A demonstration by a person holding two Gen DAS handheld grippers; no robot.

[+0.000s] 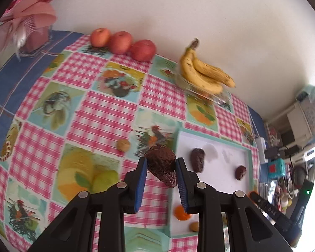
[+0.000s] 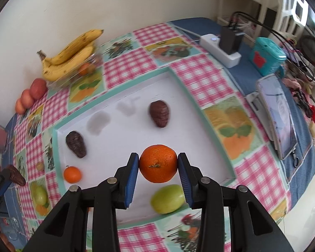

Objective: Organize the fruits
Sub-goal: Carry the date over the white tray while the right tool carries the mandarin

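Both tongs are loaded, so the step in hand looks like setting two fruits down on the white tray (image 2: 124, 147) without disturbing what already lies there. The left tongs (image 1: 161, 163) are clamped on a dark wrinkled date (image 1: 162, 163), held in the air just off the tray's left edge, over the checked cloth of the bench (image 1: 90, 113). The right tongs (image 2: 158, 163) grip a mandarin (image 2: 158, 163) between their blue pads, above the tray's near part. On the tray lie two more dates (image 2: 160, 113) (image 2: 75, 143), a small mandarin (image 2: 72, 174) near the left rim, and a green fruit (image 2: 168, 198) at the near edge, right under the held mandarin. To do this well, I would carry the date in over the rim and lay it beside the other dates, low before releasing, since its soft skin may stick to a pad. The mandarin belongs by the small one near the tray's left rim; it is round and likely to roll, so it should touch down before the pads part, and clear of the green fruit. The two tongs would cross near that rim, so one should go first. A small brown nut-like thing (image 1: 123, 145) sits on the cloth left of the tray, and bananas (image 1: 203, 71) and apples (image 1: 119, 42) rest beyond the tray by the wall.
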